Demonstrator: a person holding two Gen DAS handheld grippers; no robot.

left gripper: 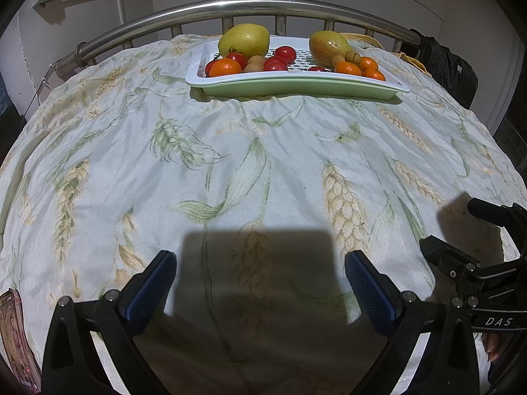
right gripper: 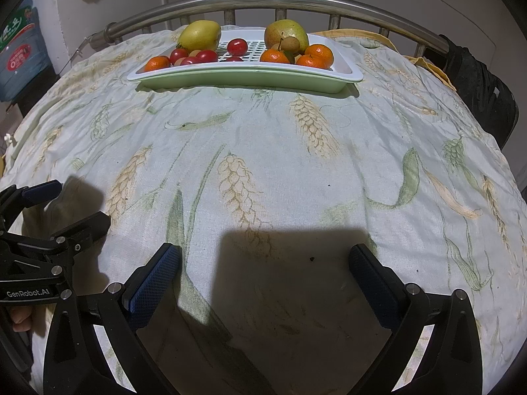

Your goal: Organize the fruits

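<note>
White tray [left gripper: 230,80] holds all fruits: pears at its back, tomatoes left, oranges [right gripper: 296,56] mostly right, one left. Left gripper [left gripper: 260,283] and right gripper [right gripper: 263,273] hang before the tray, both spread, holding nothing. Sorted or unsorted, I cannot tell.

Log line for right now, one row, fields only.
left gripper: open, empty | right gripper: open, empty | fruits: all in tray | tray: far end of bedsheet

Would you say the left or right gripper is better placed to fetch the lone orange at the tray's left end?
Left, probably: the orange lies nearer the left gripper's line; both jaws are open and empty.
</note>
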